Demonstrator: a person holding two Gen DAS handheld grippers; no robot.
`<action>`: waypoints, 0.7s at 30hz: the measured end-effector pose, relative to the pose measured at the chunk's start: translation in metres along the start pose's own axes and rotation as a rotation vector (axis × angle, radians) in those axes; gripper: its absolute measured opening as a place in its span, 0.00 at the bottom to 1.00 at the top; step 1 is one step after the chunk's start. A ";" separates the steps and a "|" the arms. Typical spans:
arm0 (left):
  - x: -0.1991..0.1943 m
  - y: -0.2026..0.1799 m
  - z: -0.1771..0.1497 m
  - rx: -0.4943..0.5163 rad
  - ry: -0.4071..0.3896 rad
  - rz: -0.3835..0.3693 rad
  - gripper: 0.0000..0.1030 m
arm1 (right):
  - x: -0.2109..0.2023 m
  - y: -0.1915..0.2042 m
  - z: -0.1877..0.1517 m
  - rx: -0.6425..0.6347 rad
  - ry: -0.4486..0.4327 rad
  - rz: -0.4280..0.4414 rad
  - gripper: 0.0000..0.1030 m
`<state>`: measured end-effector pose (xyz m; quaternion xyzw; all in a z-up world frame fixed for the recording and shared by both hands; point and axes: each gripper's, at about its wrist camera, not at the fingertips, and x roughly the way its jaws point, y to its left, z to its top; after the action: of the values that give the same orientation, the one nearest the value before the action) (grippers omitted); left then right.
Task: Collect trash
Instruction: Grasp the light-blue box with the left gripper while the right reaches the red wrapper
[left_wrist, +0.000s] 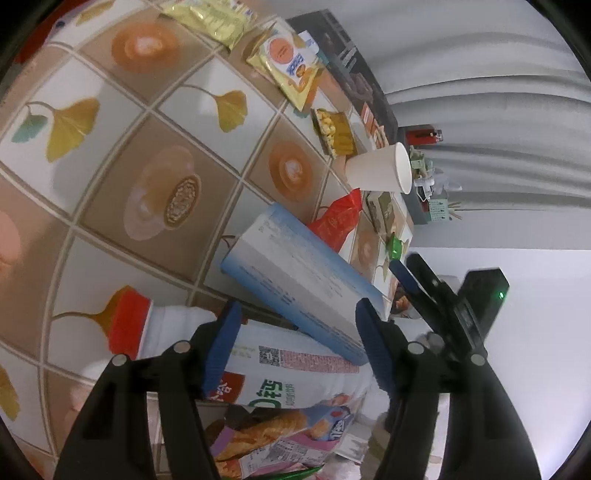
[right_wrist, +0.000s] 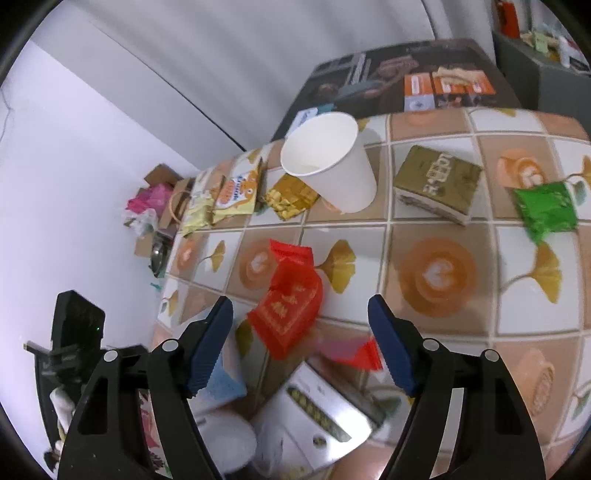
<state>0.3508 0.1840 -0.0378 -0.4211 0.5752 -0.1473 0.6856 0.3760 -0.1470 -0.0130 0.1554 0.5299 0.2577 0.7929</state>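
The red foil wrapper (right_wrist: 286, 301) lies flat on the tiled surface (right_wrist: 436, 236), between the spread right tongs (right_wrist: 301, 347); light, crinkly, slippery, best pinched at an edge. The left tongs (left_wrist: 295, 339), also spread, straddle a white bottle (left_wrist: 295, 373).

Ahead of your right gripper (right_wrist: 301, 343), the paper cup (right_wrist: 332, 166) looks matt, the red packet (right_wrist: 288, 310) glossy plastic. Between your left gripper's (left_wrist: 297, 343) ribbed blue pads (left_wrist: 221, 347), a glossy-labelled plastic bottle (left_wrist: 280, 373); beyond, a smooth cardboard box (left_wrist: 299, 280).

Even indoor light, soft shadows, fisheye bending at dark rims — right view motion-blurred, foreground soft
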 end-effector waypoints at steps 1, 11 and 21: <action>0.002 0.001 0.002 -0.004 0.011 -0.008 0.63 | 0.007 0.001 0.002 -0.003 0.010 -0.011 0.69; 0.018 0.010 0.022 -0.045 0.053 0.033 0.63 | 0.038 0.003 0.011 -0.018 0.028 -0.079 0.65; 0.029 -0.008 0.023 0.031 0.022 0.076 0.64 | 0.045 0.001 0.015 0.000 0.017 -0.093 0.60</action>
<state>0.3827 0.1687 -0.0517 -0.3867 0.5958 -0.1348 0.6909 0.4036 -0.1203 -0.0411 0.1283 0.5434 0.2219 0.7994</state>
